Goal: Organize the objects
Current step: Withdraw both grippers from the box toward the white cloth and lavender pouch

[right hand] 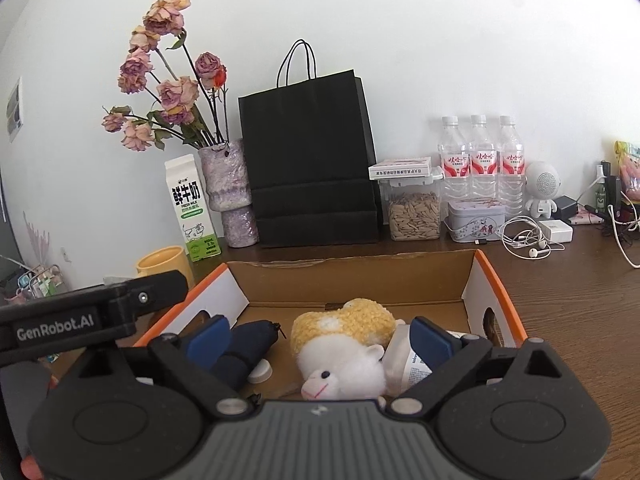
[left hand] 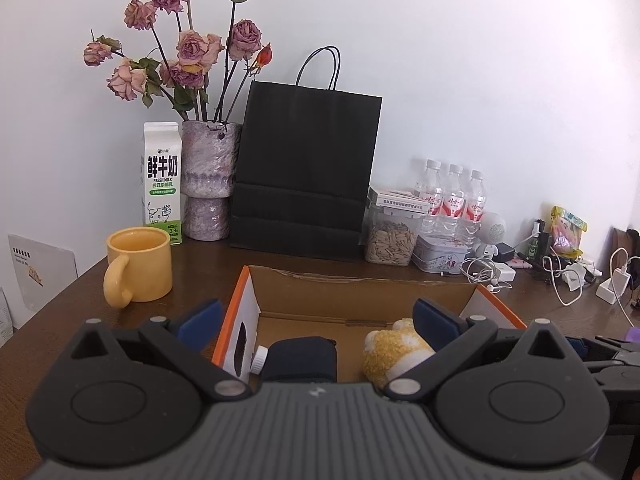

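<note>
Jaws of right gripper (right hand: pixel 318 340) and left gripper (left hand: pixel 316 318) apart, clamped on nothing; plush sheep (right hand: pixel 344 354), dark pouch (right hand: pixel 244 350) and white bottle (right hand: pixel 404 364) low-centre inside cardboard box (right hand: pixel 352 280); best lifted clear without snagging; legible: "GenRobot.AI", "FRESH MILK" on carton (right hand: pixel 191 208).

Left gripper (left hand: pixel 316 320) and right gripper (right hand: pixel 320 334) — both spread wide, nothing gripped.

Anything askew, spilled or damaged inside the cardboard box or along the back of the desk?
Nothing spilled or broken. In the cardboard box the plush sheep lies tipped over against a white bottle lying on its side. The roses are wilted.
</note>
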`<state>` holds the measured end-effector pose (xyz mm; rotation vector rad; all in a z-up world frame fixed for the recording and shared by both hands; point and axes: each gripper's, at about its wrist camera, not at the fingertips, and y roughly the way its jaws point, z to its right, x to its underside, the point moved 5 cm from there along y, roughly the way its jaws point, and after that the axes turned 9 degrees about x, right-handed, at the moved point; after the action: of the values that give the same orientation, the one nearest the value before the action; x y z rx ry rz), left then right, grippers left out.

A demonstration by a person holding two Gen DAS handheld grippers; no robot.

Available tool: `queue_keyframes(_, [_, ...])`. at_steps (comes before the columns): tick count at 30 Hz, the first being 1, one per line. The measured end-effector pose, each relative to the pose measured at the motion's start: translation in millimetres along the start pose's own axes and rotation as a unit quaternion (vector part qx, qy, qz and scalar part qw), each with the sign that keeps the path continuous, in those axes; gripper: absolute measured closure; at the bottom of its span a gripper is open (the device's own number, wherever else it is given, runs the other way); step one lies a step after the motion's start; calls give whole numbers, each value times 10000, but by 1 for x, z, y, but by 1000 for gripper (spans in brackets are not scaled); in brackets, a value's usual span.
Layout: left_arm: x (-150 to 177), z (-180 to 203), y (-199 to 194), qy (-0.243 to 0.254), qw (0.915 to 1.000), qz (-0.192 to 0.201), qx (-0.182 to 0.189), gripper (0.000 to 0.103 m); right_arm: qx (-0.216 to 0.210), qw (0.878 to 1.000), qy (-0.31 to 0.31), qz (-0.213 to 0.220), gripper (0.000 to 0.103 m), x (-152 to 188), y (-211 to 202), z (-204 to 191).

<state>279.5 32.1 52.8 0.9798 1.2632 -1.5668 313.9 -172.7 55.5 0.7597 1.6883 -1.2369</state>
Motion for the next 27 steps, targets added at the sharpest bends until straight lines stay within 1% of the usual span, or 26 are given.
queue_keyframes(7, [7, 6, -31, 150, 9998, -91, 59, 0, 49, 10000, -60, 4, 3, 12, -33, 5])
queue_keyframes(15, [17, 10, -68, 204, 9997, -150, 73, 0, 75, 9999, -144, -13, 0, 29, -73, 11])
queue_keyframes(22, [32, 10, -94, 202, 9993, -290, 99, 0, 104, 9995, -302, -14, 0, 50, -108, 12])
queue_keyframes(27, [47, 7, -110, 194, 9989, -419, 72, 0, 119, 9990, -402, -141, 0, 70, -125, 11])
